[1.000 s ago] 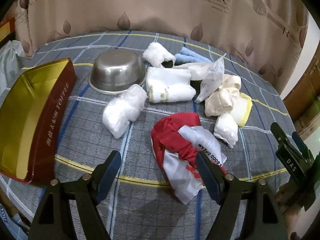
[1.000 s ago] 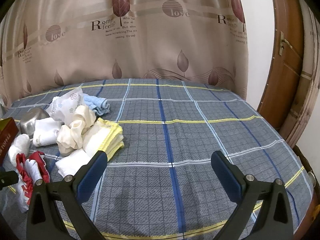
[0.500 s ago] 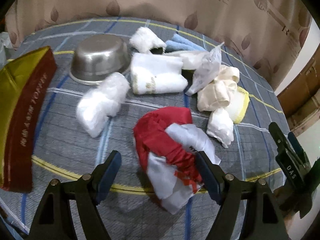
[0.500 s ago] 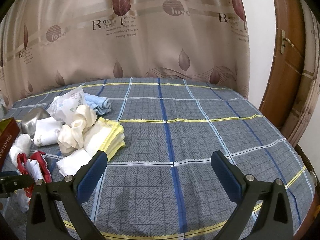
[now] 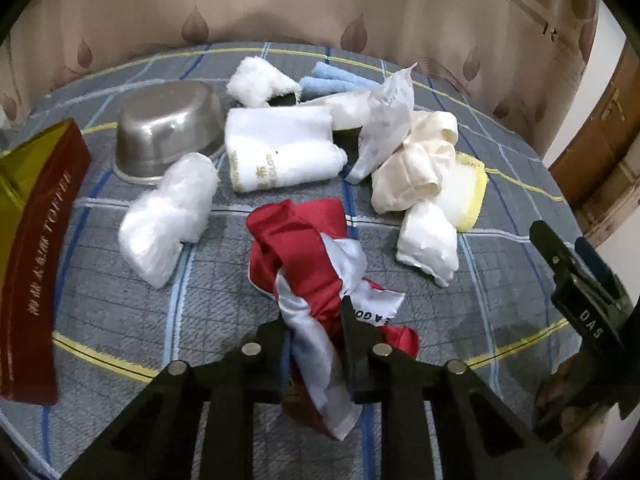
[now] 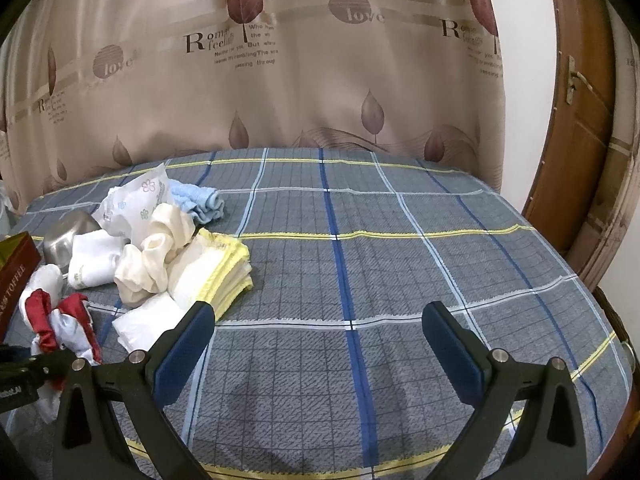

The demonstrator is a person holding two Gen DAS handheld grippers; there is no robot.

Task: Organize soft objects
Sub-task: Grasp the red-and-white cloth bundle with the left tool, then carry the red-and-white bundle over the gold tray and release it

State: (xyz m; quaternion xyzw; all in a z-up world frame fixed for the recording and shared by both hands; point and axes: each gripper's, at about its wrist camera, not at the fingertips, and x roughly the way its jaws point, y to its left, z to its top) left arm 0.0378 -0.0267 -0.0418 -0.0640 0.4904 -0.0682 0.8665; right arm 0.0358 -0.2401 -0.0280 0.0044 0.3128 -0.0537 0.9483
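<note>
Plaid bedspread (image 5: 120, 320); red-and-white cloth (image 5: 308, 264) lengthwise between left hand-held gripper (image 5: 314, 326) fingers.

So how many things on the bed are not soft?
2. A metal bowl sits upside down behind the white bundles, and a red and gold tin lies at the left edge. More could hide under the cloth pile.

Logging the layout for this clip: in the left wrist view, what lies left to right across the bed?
Toffee tin → steel bowl → folded white towel → cream cloth → yellow-edged cloth → right claw.
</note>
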